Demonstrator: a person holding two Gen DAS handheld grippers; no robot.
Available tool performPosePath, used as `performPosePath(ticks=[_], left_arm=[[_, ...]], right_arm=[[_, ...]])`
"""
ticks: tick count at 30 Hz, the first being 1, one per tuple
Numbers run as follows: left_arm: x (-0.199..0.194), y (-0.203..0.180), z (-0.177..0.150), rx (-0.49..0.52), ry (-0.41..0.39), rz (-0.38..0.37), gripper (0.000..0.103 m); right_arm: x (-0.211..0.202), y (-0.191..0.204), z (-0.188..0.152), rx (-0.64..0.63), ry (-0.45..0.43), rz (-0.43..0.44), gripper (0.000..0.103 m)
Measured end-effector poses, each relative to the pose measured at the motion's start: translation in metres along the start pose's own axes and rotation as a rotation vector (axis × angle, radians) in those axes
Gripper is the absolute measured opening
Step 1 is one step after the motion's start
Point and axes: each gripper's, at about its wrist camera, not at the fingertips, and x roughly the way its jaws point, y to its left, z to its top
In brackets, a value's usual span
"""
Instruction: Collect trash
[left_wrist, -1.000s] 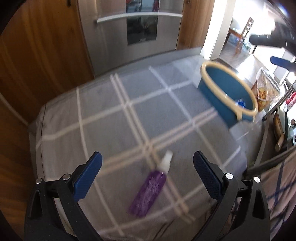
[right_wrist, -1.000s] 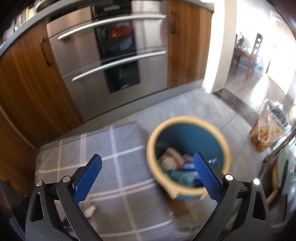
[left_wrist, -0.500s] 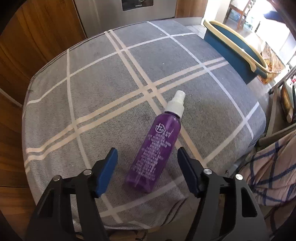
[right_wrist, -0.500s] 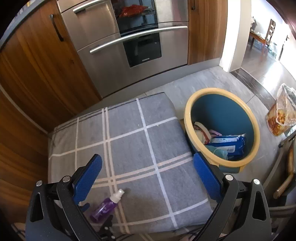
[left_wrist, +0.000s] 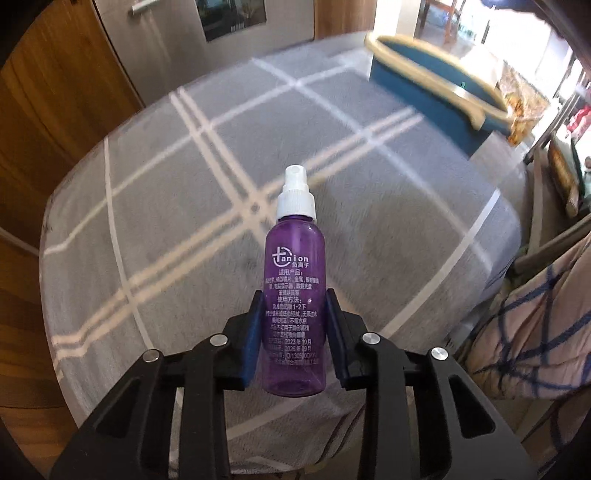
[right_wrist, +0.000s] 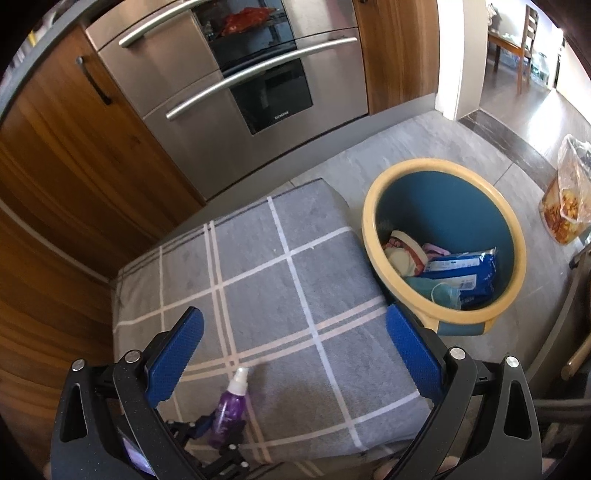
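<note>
- The left gripper (left_wrist: 294, 332) is clamped on the lower half of a purple spray bottle (left_wrist: 294, 291), its blue pads (left_wrist: 252, 339) pressed against both sides of the body.
- The bottle points away from the camera, white pump nozzle farthest out, label with white print facing up; its base reaches back past the pads.
- In the right wrist view the same bottle (right_wrist: 229, 410) shows near the front edge of the grey checked cushion (right_wrist: 258, 280), towards its left corner, with the left gripper (right_wrist: 218, 430) around its lower part. Whether the bottle touches the cushion cannot be told.
- The right gripper (right_wrist: 294, 354) hangs above the cushion with its jaws spread wide and nothing between them.
- A blue bin with a yellow rim (right_wrist: 371, 206) stands on the floor just beside the right edge of the cushion.
- Inside the bin lie a blue plastic packet (right_wrist: 461, 271), a teal face mask (right_wrist: 441, 293) and a round cream-coloured container (right_wrist: 402, 251).
- In the left wrist view the bin (left_wrist: 428, 88) sits beyond the far right corner of the cushion (left_wrist: 184, 229).
- A stainless-steel oven (right_wrist: 255, 85) set in wooden cabinets (right_wrist: 66, 158) stands beyond the far edge of the cushion.
- A clear plastic bag of orange-yellow contents (right_wrist: 567, 195) stands on the floor, to the right of the bin and apart from it.
</note>
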Motion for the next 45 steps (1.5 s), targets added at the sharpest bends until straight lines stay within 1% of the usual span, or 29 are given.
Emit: performPosePath(ticks=[2, 3, 6, 9, 11, 12, 13, 14, 16, 17, 18, 19, 24, 28, 30, 31, 32, 33, 34, 36, 39, 43, 45], left_arm=[[-0.011, -0.001, 0.010, -0.013, -0.050, -0.021, 0.032], [-0.016, -0.002, 0.015, -0.015, -0.068, -0.028, 0.032], [-0.031, -0.008, 0.033, -0.006, -0.132, -0.045, 0.032], [-0.041, -0.020, 0.059, 0.010, -0.194, -0.071, 0.032], [-0.047, -0.032, 0.077, 0.039, -0.231, -0.081, 0.032], [-0.048, -0.036, 0.085, 0.048, -0.243, -0.090, 0.032], [-0.049, -0.042, 0.094, 0.056, -0.253, -0.101, 0.032], [-0.048, -0.049, 0.103, 0.067, -0.262, -0.114, 0.032], [-0.044, -0.063, 0.119, 0.087, -0.271, -0.135, 0.032], [-0.038, -0.073, 0.132, 0.104, -0.272, -0.150, 0.032], [-0.035, -0.081, 0.138, 0.114, -0.271, -0.159, 0.032], [-0.030, -0.092, 0.150, 0.130, -0.270, -0.176, 0.032], [-0.005, -0.135, 0.186, 0.192, -0.259, -0.224, 0.032], [0.021, -0.162, 0.208, 0.231, -0.240, -0.225, 0.032], [0.030, -0.166, 0.213, 0.242, -0.233, -0.222, 0.033], [0.034, -0.166, 0.215, 0.242, -0.231, -0.214, 0.037], [0.036, -0.166, 0.217, 0.241, -0.227, -0.211, 0.044], [0.036, -0.163, 0.216, 0.236, -0.229, -0.205, 0.047], [0.036, -0.160, 0.216, 0.224, -0.231, -0.192, 0.052], [0.032, -0.151, 0.213, 0.200, -0.228, -0.201, 0.053], [0.014, -0.134, 0.203, 0.171, -0.229, -0.203, 0.053], [-0.018, -0.113, 0.186, 0.168, -0.235, -0.175, 0.054], [-0.039, -0.103, 0.175, 0.160, -0.236, -0.168, 0.058]], right_arm=[[-0.006, -0.004, 0.005, 0.013, -0.008, 0.006, 0.098], [-0.015, -0.008, 0.010, 0.018, -0.043, 0.004, 0.098], [-0.032, -0.019, 0.022, -0.012, -0.107, -0.053, 0.098], [-0.046, -0.035, 0.040, -0.036, -0.143, -0.072, 0.098], [-0.056, -0.046, 0.054, -0.084, -0.185, -0.115, 0.098], [-0.062, -0.056, 0.060, -0.107, -0.220, -0.171, 0.098], [-0.064, -0.066, 0.065, -0.104, -0.236, -0.207, 0.098], [-0.066, -0.076, 0.068, -0.084, -0.240, -0.225, 0.098], [-0.065, -0.106, 0.073, 0.012, -0.224, -0.204, 0.098], [-0.065, -0.115, 0.074, 0.050, -0.219, -0.198, 0.098], [-0.065, -0.127, 0.074, 0.104, -0.214, -0.190, 0.098], [-0.066, -0.134, 0.073, 0.131, -0.216, -0.185, 0.098], [-0.065, -0.140, 0.069, 0.138, -0.227, -0.192, 0.098], [-0.062, -0.148, 0.068, 0.154, -0.200, -0.176, 0.098], [-0.061, -0.151, 0.068, 0.160, -0.194, -0.180, 0.098], [-0.061, -0.153, 0.068, 0.160, -0.193, -0.184, 0.098], [-0.060, -0.153, 0.068, 0.159, -0.192, -0.188, 0.098], [-0.059, -0.154, 0.068, 0.158, -0.190, -0.191, 0.098], [-0.058, -0.155, 0.068, 0.160, -0.187, -0.192, 0.098], [-0.058, -0.158, 0.068, 0.174, -0.187, -0.190, 0.098], [-0.058, -0.158, 0.068, 0.185, -0.197, -0.195, 0.098], [-0.059, -0.152, 0.062, 0.166, -0.204, -0.211, 0.098], [-0.061, -0.147, 0.052, 0.165, -0.198, -0.218, 0.098]])
